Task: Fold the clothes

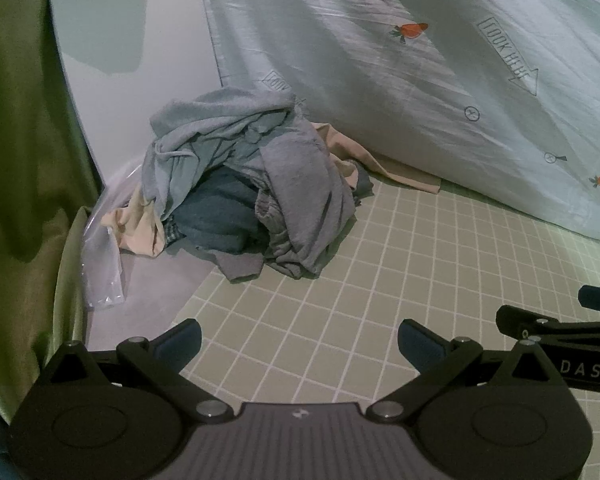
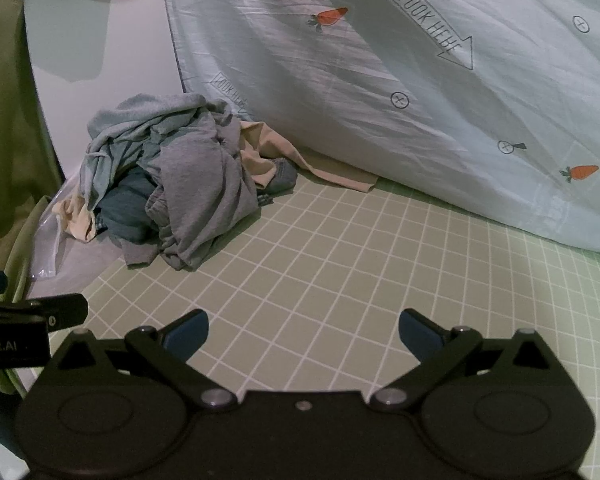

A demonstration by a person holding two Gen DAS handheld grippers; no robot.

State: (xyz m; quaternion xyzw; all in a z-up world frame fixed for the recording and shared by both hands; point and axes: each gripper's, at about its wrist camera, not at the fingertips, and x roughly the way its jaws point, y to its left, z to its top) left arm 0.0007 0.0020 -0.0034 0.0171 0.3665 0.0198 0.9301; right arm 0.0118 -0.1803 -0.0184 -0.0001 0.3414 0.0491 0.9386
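Both my tongs are empty and spread wide. My left tongs (image 1: 300, 344) hover low over the green grid mat (image 1: 339, 300), jaws apart with nothing between them. My right tongs (image 2: 303, 334) sit just beside them at about the same height, also gaping with only mat showing in the gap. I'd say I'm holding them open like this because the next move is a grab, not a fold.

The clothes pile (image 1: 240, 184) is ahead and to the left, at the far edge of the mat, spilling onto the bare pale surface beyond. It's a heap, nothing laid flat. A grey garment (image 2: 204, 200) drapes over the top and front, a light blue-grey one (image 1: 204, 120) sits behind it, a dark blue piece (image 1: 216, 216) is tucked underneath, and a beige cloth (image 2: 276, 148) trails out toward the quilt (image 1: 419, 60). The quilt, carrot-printed, is bunched along the back, touching the pile's right side. A clear plastic bag (image 1: 100, 264) lies under the pile's left edge. A green curtain (image 1: 16, 140) hangs on the far left.

The mat in front of me is bare, probably kept free as the folding spot. Folding hasn't started. The grey one on top looks easiest to pull, though layers are tangled and may drag neighbours along.
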